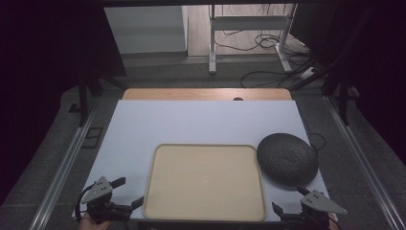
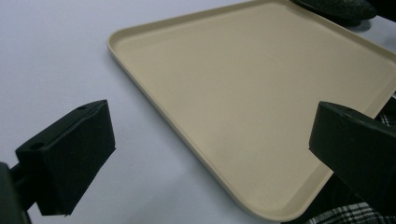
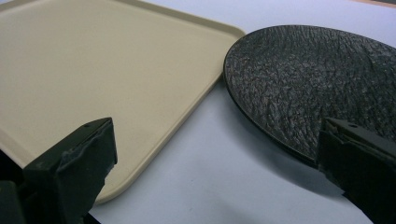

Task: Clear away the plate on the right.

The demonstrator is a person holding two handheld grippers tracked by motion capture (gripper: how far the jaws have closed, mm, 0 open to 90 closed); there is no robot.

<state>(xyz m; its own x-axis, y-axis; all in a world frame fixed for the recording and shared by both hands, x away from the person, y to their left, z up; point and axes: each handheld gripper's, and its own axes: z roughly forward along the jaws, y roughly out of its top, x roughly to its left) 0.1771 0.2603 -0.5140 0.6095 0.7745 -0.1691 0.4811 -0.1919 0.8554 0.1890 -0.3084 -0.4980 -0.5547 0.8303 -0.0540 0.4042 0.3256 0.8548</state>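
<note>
A: What's w/ the plate?
B: Dark, round, rough bark-like texture, flat on the white tabletop, just right of the beige tray. My right gripper is near it, jaws wide, empty. Left gripper is wide too, at the tray's corner.

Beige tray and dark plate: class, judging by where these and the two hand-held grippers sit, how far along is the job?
Nothing looks done yet. The flat beige plastic tray lies empty on the white table; the dark round textured plate rests beside its right edge, on the table. In hand: nothing; the left hand-held gripper and right hand-held gripper are open at the near edge. Probably left: lifting the plate onto the tray.
</note>
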